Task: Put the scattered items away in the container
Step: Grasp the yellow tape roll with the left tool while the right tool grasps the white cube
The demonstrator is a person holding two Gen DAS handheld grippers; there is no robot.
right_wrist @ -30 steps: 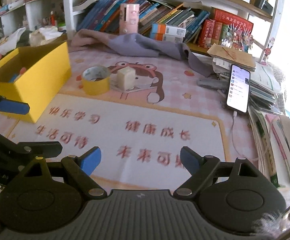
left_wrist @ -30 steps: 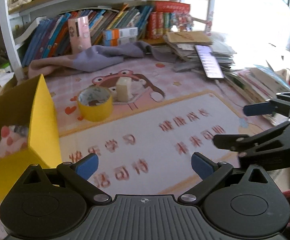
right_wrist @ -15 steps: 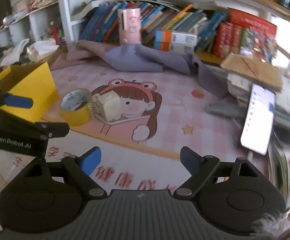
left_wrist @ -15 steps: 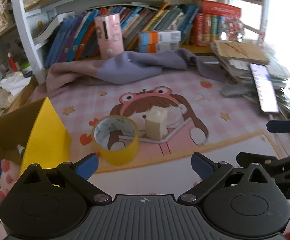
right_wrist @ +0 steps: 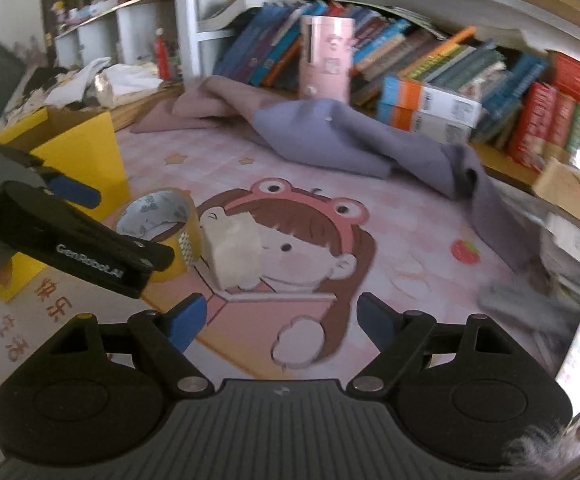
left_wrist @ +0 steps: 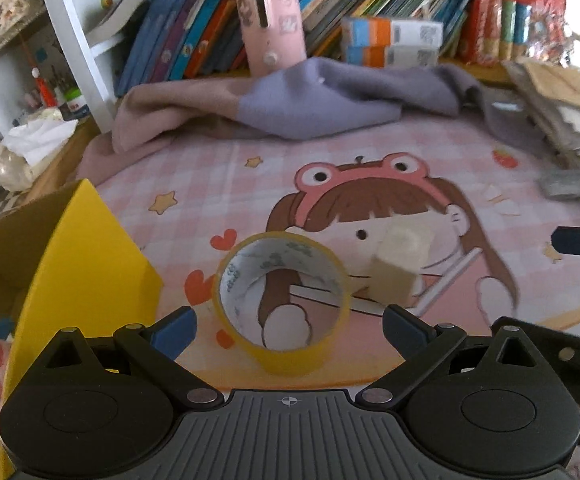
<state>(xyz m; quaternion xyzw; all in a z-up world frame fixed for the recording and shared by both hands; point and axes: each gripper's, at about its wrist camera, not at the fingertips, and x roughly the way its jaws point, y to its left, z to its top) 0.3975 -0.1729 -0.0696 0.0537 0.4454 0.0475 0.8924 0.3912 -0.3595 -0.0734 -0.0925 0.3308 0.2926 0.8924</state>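
cartoon desk mat (left_wrist: pixel 218 184) below crowded bookshelf (right_wrist: pixel 429 64)

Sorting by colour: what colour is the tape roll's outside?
Yellow; the tape roll shows best in the left wrist view.

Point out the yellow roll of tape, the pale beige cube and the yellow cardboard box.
Yellow roll of tape (left_wrist: pixel 290 362), left wrist view, near outer wall.
Pale beige cube (right_wrist: pixel 232 254), right wrist view, front face.
Yellow cardboard box (right_wrist: pixel 90 148), right wrist view, side wall.
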